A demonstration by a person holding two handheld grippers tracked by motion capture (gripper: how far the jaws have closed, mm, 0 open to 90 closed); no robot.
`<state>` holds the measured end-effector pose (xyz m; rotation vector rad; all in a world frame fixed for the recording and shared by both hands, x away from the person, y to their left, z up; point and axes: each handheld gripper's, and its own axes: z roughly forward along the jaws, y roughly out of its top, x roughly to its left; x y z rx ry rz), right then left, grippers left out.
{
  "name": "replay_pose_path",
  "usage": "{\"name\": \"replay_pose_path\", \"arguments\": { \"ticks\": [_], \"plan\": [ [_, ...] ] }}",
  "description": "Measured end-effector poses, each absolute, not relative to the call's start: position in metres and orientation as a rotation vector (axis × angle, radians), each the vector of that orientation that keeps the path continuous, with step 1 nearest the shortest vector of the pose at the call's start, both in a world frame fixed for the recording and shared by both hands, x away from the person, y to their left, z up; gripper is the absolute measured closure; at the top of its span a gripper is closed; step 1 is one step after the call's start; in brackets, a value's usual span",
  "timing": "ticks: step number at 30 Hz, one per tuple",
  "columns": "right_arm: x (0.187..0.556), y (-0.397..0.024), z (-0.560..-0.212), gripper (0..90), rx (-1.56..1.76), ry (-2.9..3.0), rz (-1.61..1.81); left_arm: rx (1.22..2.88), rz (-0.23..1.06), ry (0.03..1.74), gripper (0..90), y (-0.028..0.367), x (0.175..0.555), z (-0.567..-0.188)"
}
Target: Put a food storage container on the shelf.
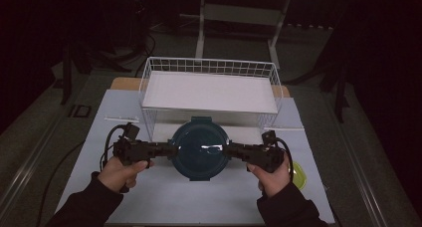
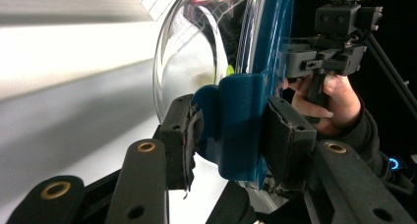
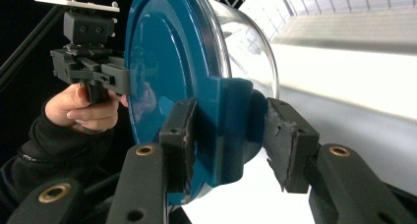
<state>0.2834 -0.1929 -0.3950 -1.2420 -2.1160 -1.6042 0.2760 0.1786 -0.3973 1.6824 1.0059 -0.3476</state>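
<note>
Both claws grip one round container (image 1: 200, 148) from opposite sides: the left claw (image 1: 168, 149) is clamped on the teal latch tab at the lid's 9 o'clock edge, and the right claw (image 1: 234, 149) on the tab at 3 o'clock. In the left gripper view the pads (image 2: 180, 135) squeeze that tab with the clear bowl bulging past it, and the right gripper view shows the matching pinch on the other tab. From the high view, the container sits near the middle of the white worktop (image 1: 164, 197), just in front of the white wire basket (image 1: 209, 87), which lies at 12 o'clock from it; whether it rests on the surface or hangs just above, I cannot tell. A small yellow-green dish (image 1: 298, 176) lies at 4 o'clock, beside the right hand.

To carry it well, I would keep both hands level and moving together, since the only purchase is two thin tabs. Uneven lift could tilt the bowl or pop a latch.
</note>
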Motion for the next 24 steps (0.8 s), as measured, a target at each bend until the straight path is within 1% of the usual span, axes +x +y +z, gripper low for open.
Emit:
{"name": "replay_pose_path", "arguments": {
  "ticks": [13,24],
  "plan": [
    [0.305,-0.202,-0.359,56.3,-1.254,-2.102,-1.674,1.681,-0.306,0.977,57.5,0.17,0.305,-0.358],
    [0.334,-0.204,-0.333,56.3,-1.259,-2.107,-1.706,1.663,-0.281,0.965,57.3,0.167,0.335,-0.333]
  ]
}}
